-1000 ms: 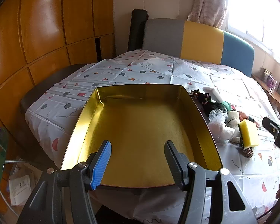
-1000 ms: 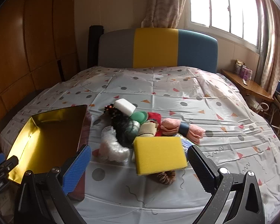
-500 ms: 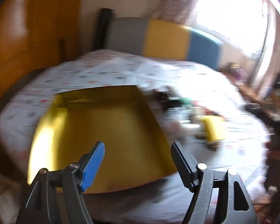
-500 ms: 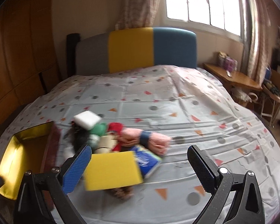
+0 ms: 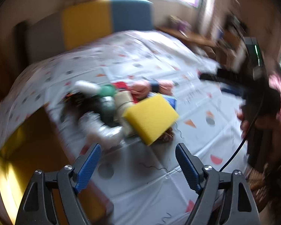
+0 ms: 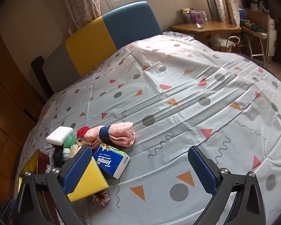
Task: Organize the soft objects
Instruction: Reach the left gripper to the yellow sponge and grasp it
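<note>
Sponge half behind gripper

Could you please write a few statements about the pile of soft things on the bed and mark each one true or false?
1. The yellow sponge lies at the near edge of the pile. True.
2. The pink towel is wrapped by a dark band. True.
3. The Tempo tissue pack sits inside the gold tray. False: it lies on the bedsheet, beside the sponge.
4. The right gripper is shut on the sponge. False: it is open and holds nothing.
5. The white sponge lies at the far side of the pile. True.
</note>
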The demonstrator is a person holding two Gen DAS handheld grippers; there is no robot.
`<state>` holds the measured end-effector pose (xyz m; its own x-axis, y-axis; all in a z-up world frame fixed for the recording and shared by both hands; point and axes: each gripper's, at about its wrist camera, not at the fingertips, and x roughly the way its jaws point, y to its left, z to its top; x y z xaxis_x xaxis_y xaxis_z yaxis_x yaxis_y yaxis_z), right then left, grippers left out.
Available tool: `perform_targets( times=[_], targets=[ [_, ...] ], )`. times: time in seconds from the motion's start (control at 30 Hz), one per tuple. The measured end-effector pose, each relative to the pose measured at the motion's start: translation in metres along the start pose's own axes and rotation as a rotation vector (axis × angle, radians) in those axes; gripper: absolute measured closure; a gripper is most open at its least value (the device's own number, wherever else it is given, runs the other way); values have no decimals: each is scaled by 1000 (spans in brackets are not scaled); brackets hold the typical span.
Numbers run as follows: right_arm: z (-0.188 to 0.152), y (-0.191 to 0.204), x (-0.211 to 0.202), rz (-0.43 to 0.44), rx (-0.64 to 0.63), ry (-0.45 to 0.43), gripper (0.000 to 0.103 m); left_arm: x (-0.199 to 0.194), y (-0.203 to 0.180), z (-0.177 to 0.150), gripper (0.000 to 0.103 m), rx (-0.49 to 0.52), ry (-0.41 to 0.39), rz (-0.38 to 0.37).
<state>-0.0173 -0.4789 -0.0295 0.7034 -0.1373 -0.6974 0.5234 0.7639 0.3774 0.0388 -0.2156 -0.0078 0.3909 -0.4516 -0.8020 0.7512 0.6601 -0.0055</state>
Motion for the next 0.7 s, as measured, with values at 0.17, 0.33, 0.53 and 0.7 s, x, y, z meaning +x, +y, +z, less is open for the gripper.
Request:
perform_targets(
  times=[0.17,0.33,0.53,0.7],
  targets=[
    [1,-3,2,10,16,11,0,25,-21,31,4,176,26,-17],
    [2,-11,8,18,60,36,0,59,-37,50,0,330,82,-26],
    [2,-15,13,21,76,56,0,90,-42,56,0,427,162,-10],
    [1,-16,16,16,75,67,0,107,-42,53,32,426,191,-14]
  ],
)
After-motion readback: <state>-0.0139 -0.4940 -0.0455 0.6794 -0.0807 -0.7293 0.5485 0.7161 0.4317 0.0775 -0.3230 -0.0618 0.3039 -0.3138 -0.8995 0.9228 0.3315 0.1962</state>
